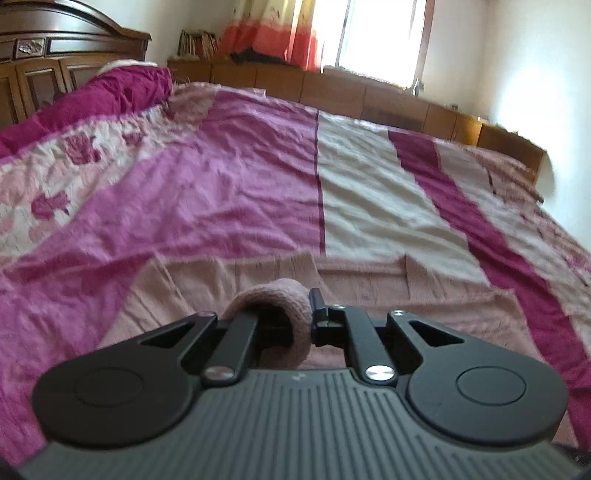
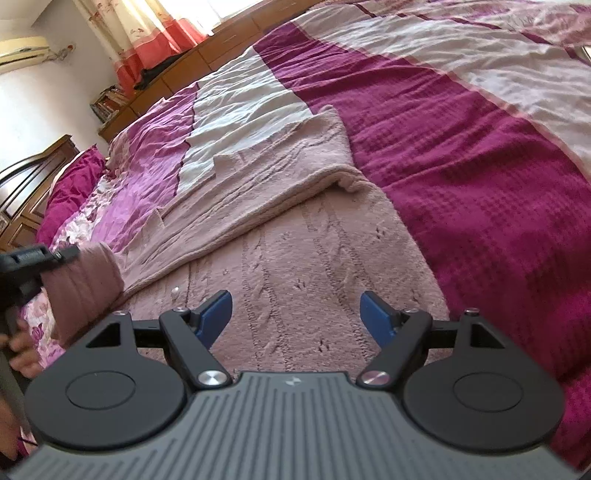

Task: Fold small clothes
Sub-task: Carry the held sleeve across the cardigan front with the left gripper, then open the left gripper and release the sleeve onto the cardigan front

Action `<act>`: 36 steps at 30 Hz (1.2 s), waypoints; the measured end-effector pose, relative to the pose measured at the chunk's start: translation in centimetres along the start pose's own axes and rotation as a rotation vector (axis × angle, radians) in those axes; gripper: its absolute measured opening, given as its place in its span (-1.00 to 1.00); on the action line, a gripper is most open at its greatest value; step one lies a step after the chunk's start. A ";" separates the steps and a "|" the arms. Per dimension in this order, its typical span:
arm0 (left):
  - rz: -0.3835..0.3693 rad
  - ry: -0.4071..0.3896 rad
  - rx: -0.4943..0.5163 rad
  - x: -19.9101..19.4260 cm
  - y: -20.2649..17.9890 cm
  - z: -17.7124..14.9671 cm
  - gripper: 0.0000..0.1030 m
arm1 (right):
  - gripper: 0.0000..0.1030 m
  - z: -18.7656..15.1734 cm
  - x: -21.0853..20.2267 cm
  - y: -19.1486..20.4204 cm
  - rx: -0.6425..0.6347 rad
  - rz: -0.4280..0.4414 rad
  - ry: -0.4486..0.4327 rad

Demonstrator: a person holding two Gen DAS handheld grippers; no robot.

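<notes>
A dusty-pink knitted sweater [image 2: 295,229] lies spread on the bed, one side folded over itself. In the left wrist view it [image 1: 369,280] stretches ahead of the fingers. My left gripper [image 1: 295,325] is shut on a bunched edge of the sweater, which curls up over the jaws. It also shows in the right wrist view [image 2: 55,258], lifting that edge at the left. My right gripper [image 2: 295,317] is open with blue pads [image 2: 216,314], hovering low over the sweater's near part and holding nothing.
The bed cover [image 1: 240,166] has magenta, pink and cream stripes. A magenta pillow [image 1: 110,92] and dark wooden headboard [image 1: 55,48] are at the far left. Low wooden cabinets [image 1: 369,96] line the far side under a curtained window [image 1: 369,33].
</notes>
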State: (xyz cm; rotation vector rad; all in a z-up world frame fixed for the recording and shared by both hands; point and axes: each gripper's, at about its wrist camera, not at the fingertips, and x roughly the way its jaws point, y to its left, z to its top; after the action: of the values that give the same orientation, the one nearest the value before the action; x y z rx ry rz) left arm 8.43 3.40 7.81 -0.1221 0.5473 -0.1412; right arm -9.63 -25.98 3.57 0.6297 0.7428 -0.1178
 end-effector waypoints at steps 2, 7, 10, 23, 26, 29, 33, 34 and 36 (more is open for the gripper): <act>0.005 0.025 -0.004 0.5 0.0 -0.6 -0.80 | 0.59 0.1 0.0 -0.4 0.014 0.000 0.000; 0.026 0.077 -0.018 1.1 0.1 -1.5 -0.79 | 0.59 0.1 0.0 -0.9 0.030 0.002 -0.001; 0.033 0.104 -0.004 1.1 -0.1 -1.7 -0.77 | 0.59 0.1 0.1 -1.0 0.032 0.005 0.000; -0.023 0.192 0.040 -1.0 -1.6 -1.9 0.28 | 0.59 -0.1 -0.4 0.2 -0.045 0.012 -0.034; -0.029 0.204 0.070 -2.1 -1.7 -2.1 0.30 | 0.59 -0.2 -0.3 0.8 -0.059 0.029 -0.025; -0.027 0.219 0.086 -3.0 -1.4 -2.5 0.30 | 0.59 -0.3 -0.1 1.4 -0.083 0.045 -0.012; -0.011 0.230 0.091 -4.6 -0.5 -3.3 0.30 | 0.59 -0.5 0.0 2.4 -0.110 0.070 0.002; -0.003 0.230 0.091 -5.0 -0.2 -3.5 0.30 | 0.59 -0.5 0.1 2.8 -0.114 0.077 0.007; 0.008 0.233 0.087 -5.6 0.4 -3.8 0.30 | 0.59 -0.4 0.4 3.4 -0.111 0.098 0.021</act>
State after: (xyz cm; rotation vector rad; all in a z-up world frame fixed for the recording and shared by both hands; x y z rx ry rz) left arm 1.76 4.40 7.41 -0.0187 0.7730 -0.1721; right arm -8.55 -22.92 4.77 0.5613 0.7321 0.0196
